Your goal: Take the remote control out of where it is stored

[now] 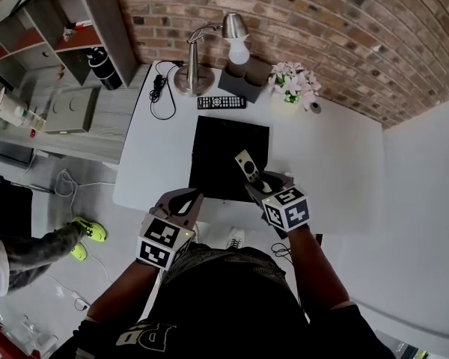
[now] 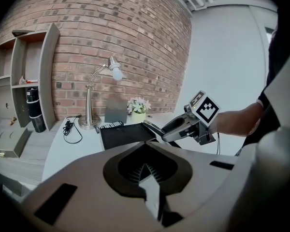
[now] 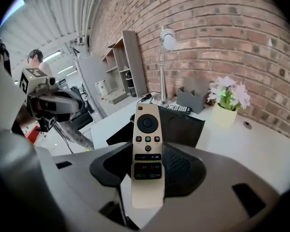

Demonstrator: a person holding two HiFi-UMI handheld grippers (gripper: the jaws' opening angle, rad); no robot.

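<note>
Right gripper: jaws closed on the lower half of the remote control, ribbed black pads pressing on its long edges, button face up, top end sticking out well past the jaws. Left gripper: jaws together, nothing between them, held near the desk's near edge to the left of the right one. The remote is off the desk, in the air over the near right part of the black flat case, not touching it. Judgement: extraction step is all but done, since the remote is already clear of its storage. The next move calls for carrying it sideways to bare desk and setting it down flat. The grip sits toward one end, so the free end could droop or pivot; keep the squeeze firm and the wrist level. Materials: remote is a slim cream bar, hard smooth plastic by the look, with a round black dial near the top and small coloured buttons lower down; likely slippery along its edges. Case is matte black, rectangular, thin; whether fabric or board I cannot tell. Desk top is smooth, white, with a rounded left corner. Far edge of the desk: a second, black remote, a brushed-metal lamp on a round base, a grey holder, a small flower pot, a looped black cable. Rough red brick wall beyond.
</note>
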